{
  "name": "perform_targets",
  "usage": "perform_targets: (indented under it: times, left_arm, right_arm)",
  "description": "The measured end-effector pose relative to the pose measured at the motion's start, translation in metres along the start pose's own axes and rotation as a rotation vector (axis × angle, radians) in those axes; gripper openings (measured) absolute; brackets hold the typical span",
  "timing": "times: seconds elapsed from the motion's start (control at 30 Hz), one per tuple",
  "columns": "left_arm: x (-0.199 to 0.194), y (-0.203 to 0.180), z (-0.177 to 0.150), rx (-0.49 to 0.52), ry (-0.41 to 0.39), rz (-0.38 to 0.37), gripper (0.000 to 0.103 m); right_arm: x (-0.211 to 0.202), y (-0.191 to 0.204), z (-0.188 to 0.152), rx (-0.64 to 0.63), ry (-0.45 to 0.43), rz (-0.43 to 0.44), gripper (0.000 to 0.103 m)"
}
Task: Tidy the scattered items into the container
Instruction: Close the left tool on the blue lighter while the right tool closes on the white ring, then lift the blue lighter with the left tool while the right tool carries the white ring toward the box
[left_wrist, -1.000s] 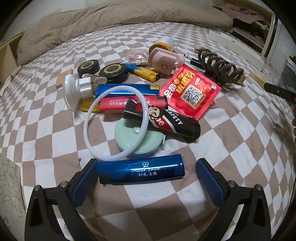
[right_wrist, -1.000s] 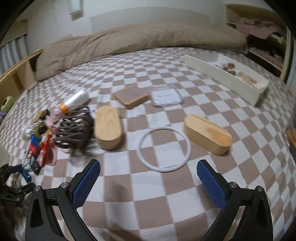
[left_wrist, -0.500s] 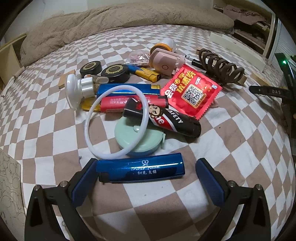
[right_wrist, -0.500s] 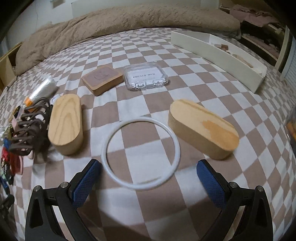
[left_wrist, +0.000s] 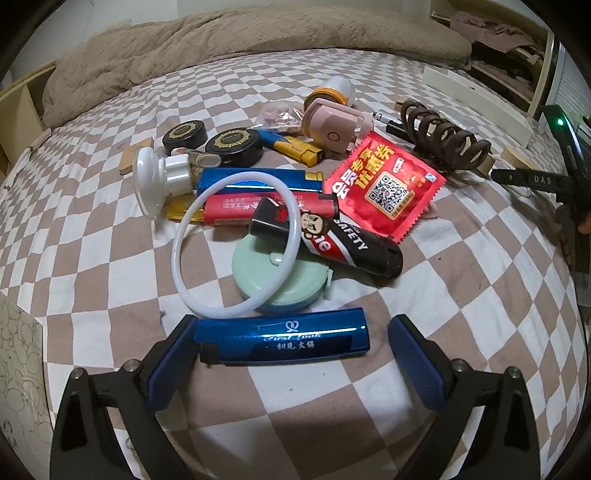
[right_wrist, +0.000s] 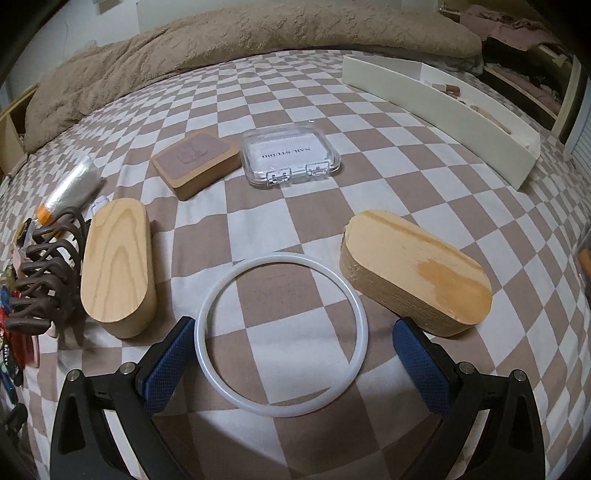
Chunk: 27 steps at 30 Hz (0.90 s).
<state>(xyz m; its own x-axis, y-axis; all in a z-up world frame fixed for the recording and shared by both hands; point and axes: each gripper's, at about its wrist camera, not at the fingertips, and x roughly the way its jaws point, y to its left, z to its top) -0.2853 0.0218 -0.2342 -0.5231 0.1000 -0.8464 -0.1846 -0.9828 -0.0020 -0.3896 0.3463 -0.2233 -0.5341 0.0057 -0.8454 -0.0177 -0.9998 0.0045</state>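
A glossy blue metallic lighter (left_wrist: 283, 340) is seen lying crosswise on the checkered bedspread (left_wrist: 461, 295), between the spread-wide fingers of the left gripper (left_wrist: 291, 363). A smooth white ring (right_wrist: 282, 334) lies flat between the equally wide fingers of the right gripper (right_wrist: 293, 363), flanked by two oval wooden blocks (right_wrist: 117, 267). The long white tray (right_wrist: 436, 110) holds small brown pieces.
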Motion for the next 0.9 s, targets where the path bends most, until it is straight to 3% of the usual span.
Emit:
perform_targets:
  times: [0.13, 0.27, 0.9]
  left_arm:
    - [-0.002, 0.001, 0.001, -0.008, -0.006, 0.002, 0.091]
    - [-0.004, 0.002, 0.0, -0.021, -0.013, 0.002, 0.082]
    - [-0.019, -0.002, -0.011, -0.083, 0.038, 0.003, 0.082]
  right_arm:
    - [-0.006, 0.008, -0.003, -0.045, -0.035, 0.022, 0.085]
    - [-0.008, 0.011, -0.005, -0.064, -0.051, 0.018, 0.085]
    - [-0.034, 0.025, -0.037, -0.118, -0.037, 0.055, 0.085]
